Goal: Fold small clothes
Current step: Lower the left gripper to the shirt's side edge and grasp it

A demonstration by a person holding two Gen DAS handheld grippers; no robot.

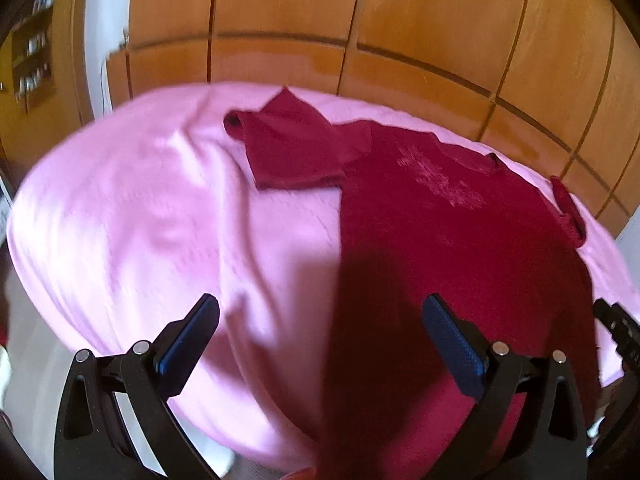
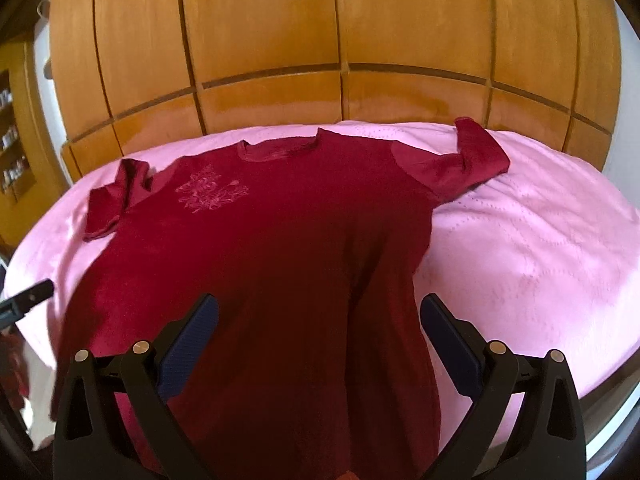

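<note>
1. Wooden panelled wardrobe wall (image 2: 280, 40) at the back, dark grooves between panels; shelving (image 1: 34, 60) at far left, contents blurred.
2. Pink bedspread (image 2: 540, 240) over the bed, wrinkled on its left half in the left wrist view, faint stitched wave pattern on the right half.
3. Dark red long-sleeved top (image 2: 280, 240) spread front-up on the bedspread, neckline (image 2: 280, 148) toward the wardrobe, hem toward the cameras.
4. Pale embroidered motif (image 2: 212, 192) on the chest, left of centre in the right wrist view.
5. Sleeve on the left (image 2: 112, 204) bent back up toward the shoulder; sleeve on the right (image 2: 472, 164) out sideways, cuff turned up toward the wardrobe.
6. Left gripper (image 1: 320, 344): jaws spread wide, gripping nothing. Left pad over bare pink, right pad (image 1: 452, 344) over the red fabric; the top's side edge between them. Contact with cloth: cannot tell.
7. Right gripper (image 2: 320, 344): jaws spread wide, gripping nothing. Lower body of the top filling the gap; left pad (image 2: 188, 344) over red, right pad just past the top's right edge, over pink.
8. Each gripper's black tip visible at the edge of the other's view, beside the top's lower part.
9. Lower fabric in shadow, hem hidden below the frame edges.
</note>
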